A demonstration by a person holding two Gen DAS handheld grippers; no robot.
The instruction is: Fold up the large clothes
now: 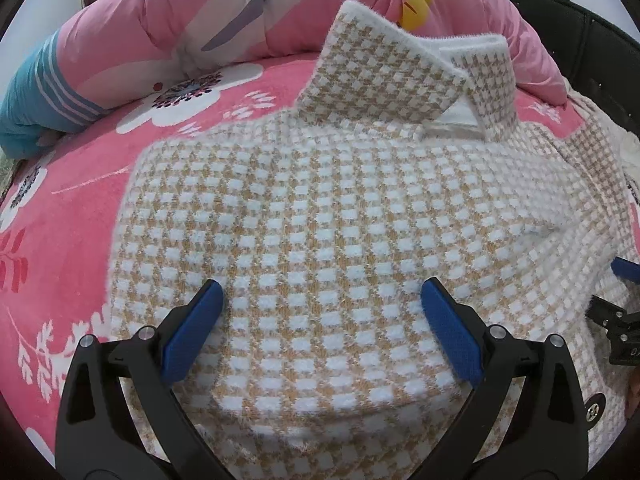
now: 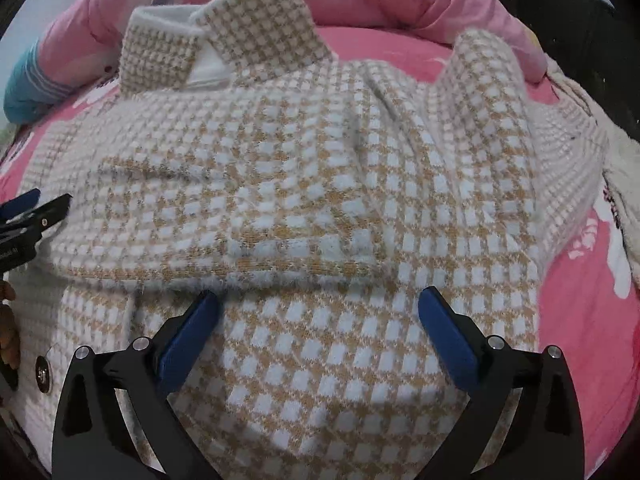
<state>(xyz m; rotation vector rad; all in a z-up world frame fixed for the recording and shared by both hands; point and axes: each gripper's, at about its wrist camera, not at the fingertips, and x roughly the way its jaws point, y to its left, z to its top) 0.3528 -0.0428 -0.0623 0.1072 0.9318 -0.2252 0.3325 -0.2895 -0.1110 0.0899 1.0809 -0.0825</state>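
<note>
A fuzzy tan-and-white checked jacket (image 1: pixel 320 216) lies on a pink flowered bed cover (image 1: pixel 72 208), its collar (image 1: pixel 404 76) at the far end. My left gripper (image 1: pixel 320 292) is open and empty, its blue pads just above the jacket's left part. The jacket also fills the right wrist view (image 2: pixel 320 168), with a sleeve folded across the body (image 2: pixel 248 216) and the collar (image 2: pixel 224 40) far off. My right gripper (image 2: pixel 318 304) is open and empty over the jacket, just below the folded sleeve's edge. Each gripper shows at the edge of the other's view.
A pink quilt (image 1: pixel 168 28) with a blue striped end (image 1: pixel 36 108) lies bunched along the far side of the bed. A yellow print (image 1: pixel 416 4) shows on it. A dark headboard (image 1: pixel 592 48) stands at the far right. A button (image 2: pixel 42 374) shows on the jacket's near-left part.
</note>
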